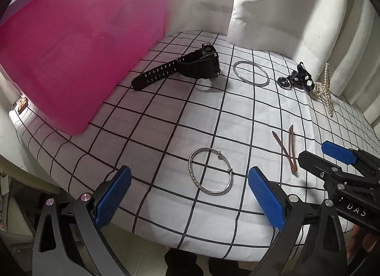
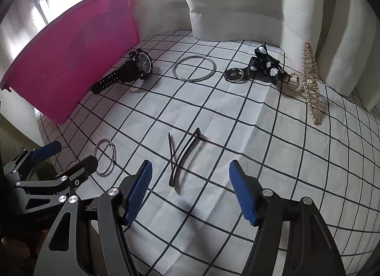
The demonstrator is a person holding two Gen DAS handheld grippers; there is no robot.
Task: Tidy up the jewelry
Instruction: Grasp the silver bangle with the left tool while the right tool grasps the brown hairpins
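On the checked cloth lie a silver bracelet (image 1: 210, 171), a brown hair clip (image 1: 288, 151), a black watch (image 1: 185, 67), a plain silver bangle (image 1: 251, 72), a black bow clip (image 1: 296, 77) and a pearl claw clip (image 1: 325, 86). My left gripper (image 1: 190, 195) is open, just in front of the bracelet. My right gripper (image 2: 190, 190) is open, just in front of the hair clip (image 2: 182, 154). The right wrist view also shows the bracelet (image 2: 106, 157), watch (image 2: 128, 69), bangle (image 2: 194, 68), bow clip (image 2: 258, 65) and pearl clip (image 2: 308, 78). A pink box (image 1: 71, 50) stands at the left.
White curtains (image 1: 261, 2) hang behind the table. The table's near edge (image 1: 166, 240) runs just under my left gripper. A small gold item (image 1: 22, 105) lies beside the pink box (image 2: 71, 57) at the far left. Each gripper shows in the other's view.
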